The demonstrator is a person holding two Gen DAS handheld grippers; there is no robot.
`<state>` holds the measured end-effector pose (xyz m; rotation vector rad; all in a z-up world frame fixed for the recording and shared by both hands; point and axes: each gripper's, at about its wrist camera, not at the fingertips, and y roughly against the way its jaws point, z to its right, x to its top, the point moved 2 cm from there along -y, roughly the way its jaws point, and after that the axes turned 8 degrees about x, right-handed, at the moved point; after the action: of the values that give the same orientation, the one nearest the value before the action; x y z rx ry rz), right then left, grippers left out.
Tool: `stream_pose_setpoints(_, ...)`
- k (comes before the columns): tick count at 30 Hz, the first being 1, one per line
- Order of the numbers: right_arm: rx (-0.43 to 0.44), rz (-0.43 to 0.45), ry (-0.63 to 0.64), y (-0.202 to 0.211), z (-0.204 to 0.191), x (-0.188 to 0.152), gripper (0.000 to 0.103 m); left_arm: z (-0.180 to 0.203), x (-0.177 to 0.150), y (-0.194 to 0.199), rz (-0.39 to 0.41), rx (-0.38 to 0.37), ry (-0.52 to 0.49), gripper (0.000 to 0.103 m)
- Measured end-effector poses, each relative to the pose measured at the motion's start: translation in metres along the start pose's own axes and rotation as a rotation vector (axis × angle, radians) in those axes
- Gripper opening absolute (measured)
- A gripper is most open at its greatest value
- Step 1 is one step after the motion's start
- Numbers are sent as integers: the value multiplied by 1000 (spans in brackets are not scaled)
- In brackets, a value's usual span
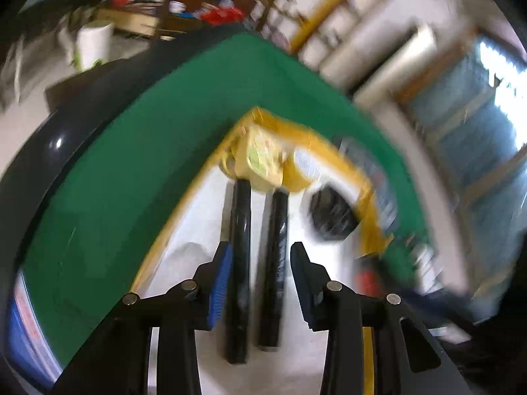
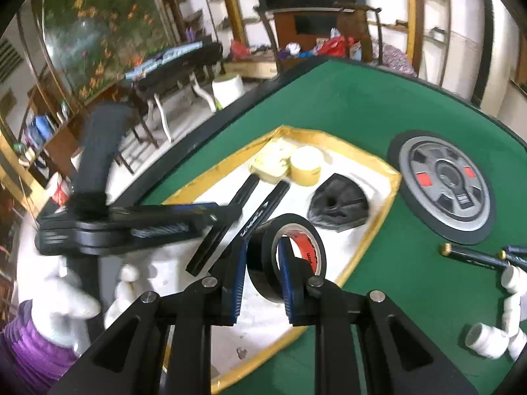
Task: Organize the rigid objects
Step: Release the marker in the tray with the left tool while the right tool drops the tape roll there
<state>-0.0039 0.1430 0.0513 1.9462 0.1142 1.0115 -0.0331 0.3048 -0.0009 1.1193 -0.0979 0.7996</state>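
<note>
I hold the right gripper (image 2: 262, 271) over a white tray with a yellow rim (image 2: 392, 194) that sits on a green felt table (image 2: 346, 98). Its blue-padded jaws pinch one wall of a roll of black tape (image 2: 290, 256), one pad inside the red-lined core and one outside, and the roll stands on edge just above the tray floor. Already in the tray are two long black bars (image 2: 260, 210) lying side by side, a yellow tape roll (image 2: 306, 164), a pale yellow block (image 2: 270, 164) and a dark angular piece (image 2: 339, 207). My left gripper (image 1: 260, 273), blurred in its own view, hangs with its jaws apart and empty above those two bars. To do this well, I judge I should lower the roll onto the bare white floor near the bars' close ends, tip it flat before letting go so it cannot roll, and keep clear of the left tool. Still outside the tray are white pipe fittings (image 2: 487, 342) and dark pens (image 2: 474, 256).
</note>
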Motion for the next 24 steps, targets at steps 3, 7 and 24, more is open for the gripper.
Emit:
stream_pose_setpoints(3,-15,-64,2,-24,4,0,19,-4,-6,26,86,-40,14,64)
stream_pose_setpoints(7,-37,-99,4,-45,3,0,19,-10,-13,54,175,-27,-21,70)
stream_pose_setpoints(24,0,74,-141,-13,33,14,49,-38,-23,55,135,30,30,74)
